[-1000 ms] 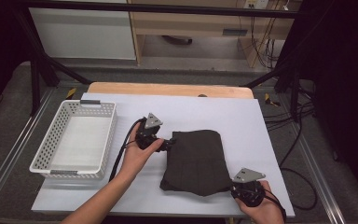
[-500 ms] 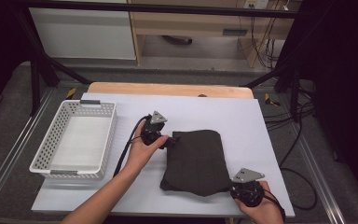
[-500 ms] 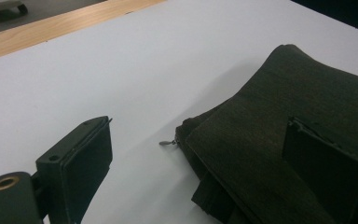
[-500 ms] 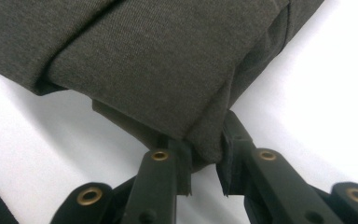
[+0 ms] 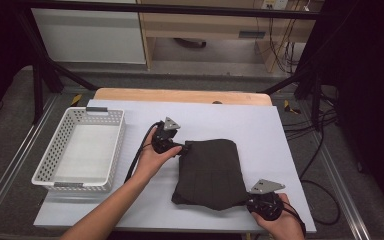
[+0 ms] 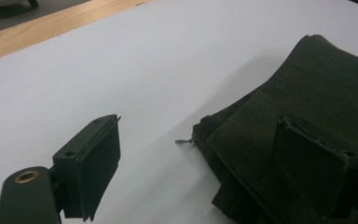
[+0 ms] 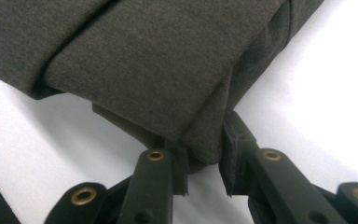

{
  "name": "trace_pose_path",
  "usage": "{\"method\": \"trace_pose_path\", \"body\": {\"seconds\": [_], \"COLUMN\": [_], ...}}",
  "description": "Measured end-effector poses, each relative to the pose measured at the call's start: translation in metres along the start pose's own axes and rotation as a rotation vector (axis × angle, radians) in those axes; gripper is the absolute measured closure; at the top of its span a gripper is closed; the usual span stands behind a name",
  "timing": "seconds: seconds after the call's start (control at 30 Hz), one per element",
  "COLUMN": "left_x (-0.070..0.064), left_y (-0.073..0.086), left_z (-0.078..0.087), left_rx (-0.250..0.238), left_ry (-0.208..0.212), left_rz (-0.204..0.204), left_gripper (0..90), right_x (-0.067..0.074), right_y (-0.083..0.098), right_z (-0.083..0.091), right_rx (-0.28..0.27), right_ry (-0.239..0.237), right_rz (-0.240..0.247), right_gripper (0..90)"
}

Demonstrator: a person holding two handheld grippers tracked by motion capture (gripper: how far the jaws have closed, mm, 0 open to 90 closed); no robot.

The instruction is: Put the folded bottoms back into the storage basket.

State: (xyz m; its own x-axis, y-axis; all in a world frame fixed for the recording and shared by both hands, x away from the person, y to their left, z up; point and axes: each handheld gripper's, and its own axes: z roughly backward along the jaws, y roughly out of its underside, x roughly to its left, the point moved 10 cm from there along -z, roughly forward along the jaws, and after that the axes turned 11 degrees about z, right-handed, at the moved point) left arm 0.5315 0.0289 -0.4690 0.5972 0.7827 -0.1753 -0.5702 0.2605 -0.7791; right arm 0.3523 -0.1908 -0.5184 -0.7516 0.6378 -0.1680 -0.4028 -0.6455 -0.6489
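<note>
A dark folded cloth lies on the white counter, right of centre. The left claw sits at the cloth's ten o'clock corner, its jaws spread and just now narrowing, one jaw over the cloth and one over bare counter, nothing pinched between them. The right claw is at the cloth's five o'clock corner, jaws clenched on a fold of the fabric and just now easing slightly. A white basket stands at nine o'clock of the cloth, well apart.
</note>
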Motion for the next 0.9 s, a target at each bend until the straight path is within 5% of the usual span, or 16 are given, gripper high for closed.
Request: {"method": "trace_pose_path", "body": {"seconds": [0.23, 0.43, 0.63, 0.9], "left_x": [-0.005, 0.004, 0.007, 0.007], "left_y": [0.01, 0.021, 0.022, 0.025], "left_z": [-0.023, -0.031, -0.036, -0.047], "left_rx": [0.042, 0.079, 0.064, 0.068], "left_ry": [0.015, -0.001, -0.013, -0.003], "left_rz": [-0.007, -0.024, -0.068, -0.053], "left_gripper": [16.8, 17.4, 17.2, 17.3], "right_x": [0.0, 0.0, 0.001, 0.001], "right_y": [0.0, 0.0, 0.0, 0.0], "right_z": [0.0, 0.0, 0.0, 0.0], "right_rx": [0.002, -0.001, -0.002, -0.003], "right_ry": [0.003, 0.005, 0.006, -0.003], "right_rz": [0.008, 0.014, 0.014, 0.012], "right_gripper": [75.0, 74.8, 74.4, 73.5]}}
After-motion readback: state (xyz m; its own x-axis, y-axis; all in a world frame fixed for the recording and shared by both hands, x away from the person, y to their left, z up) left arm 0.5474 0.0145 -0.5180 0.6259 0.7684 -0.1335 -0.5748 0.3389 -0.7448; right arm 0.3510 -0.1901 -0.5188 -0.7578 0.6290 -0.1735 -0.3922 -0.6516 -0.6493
